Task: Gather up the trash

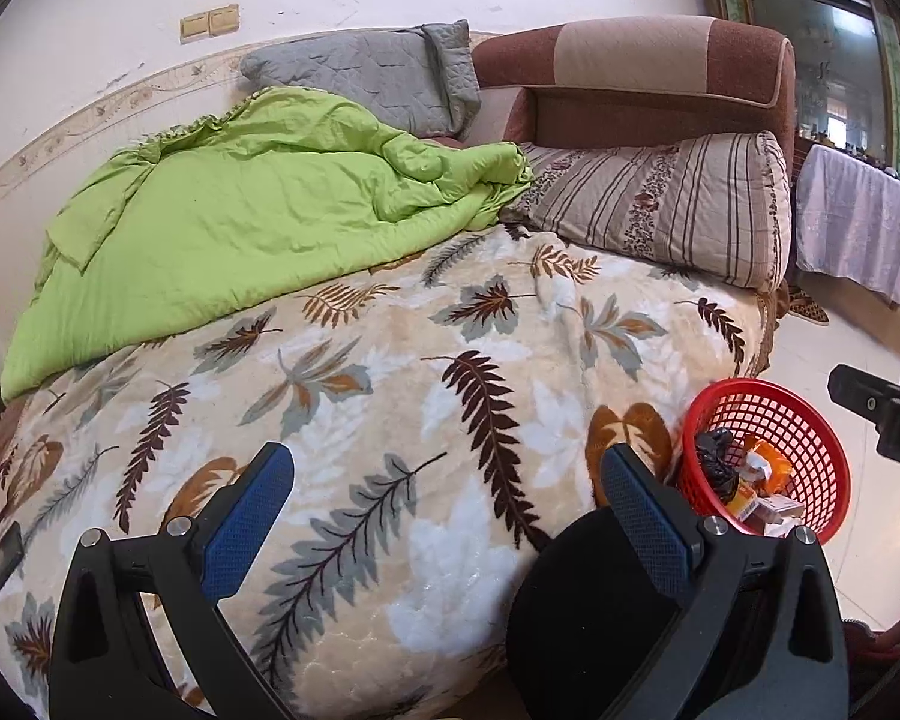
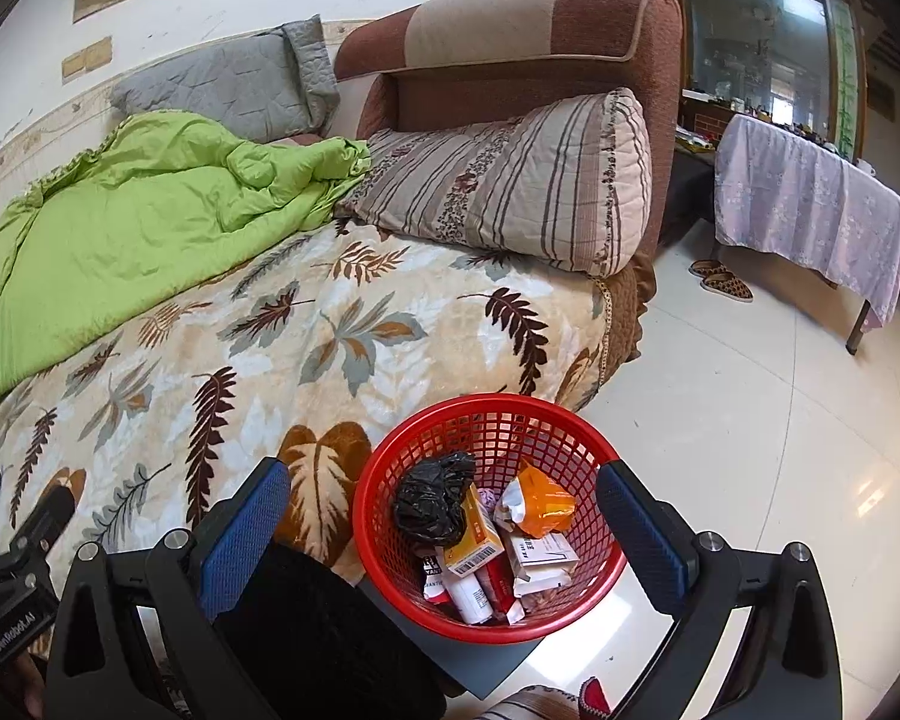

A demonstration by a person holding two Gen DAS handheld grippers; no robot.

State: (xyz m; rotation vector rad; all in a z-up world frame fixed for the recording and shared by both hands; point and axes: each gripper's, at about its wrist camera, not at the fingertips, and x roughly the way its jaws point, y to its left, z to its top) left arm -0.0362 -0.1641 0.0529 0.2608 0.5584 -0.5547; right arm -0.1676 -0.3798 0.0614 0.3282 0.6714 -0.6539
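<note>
Gaping wide – right gripper (image 2: pixel 444 531), left gripper (image 1: pixel 447 516), fingers empty

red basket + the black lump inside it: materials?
Red basket: looks like molded plastic; glossy, uniform colour, open lattice walls. Black lump: probably a thin plastic film bag, crumpled, with shiny creases; its contents, if any, are hidden.

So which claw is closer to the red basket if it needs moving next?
Probably the right claw. It is open with the red basket sitting right between its fingers. The left claw is open over the leaf blanket, with the basket off to its side.
</note>
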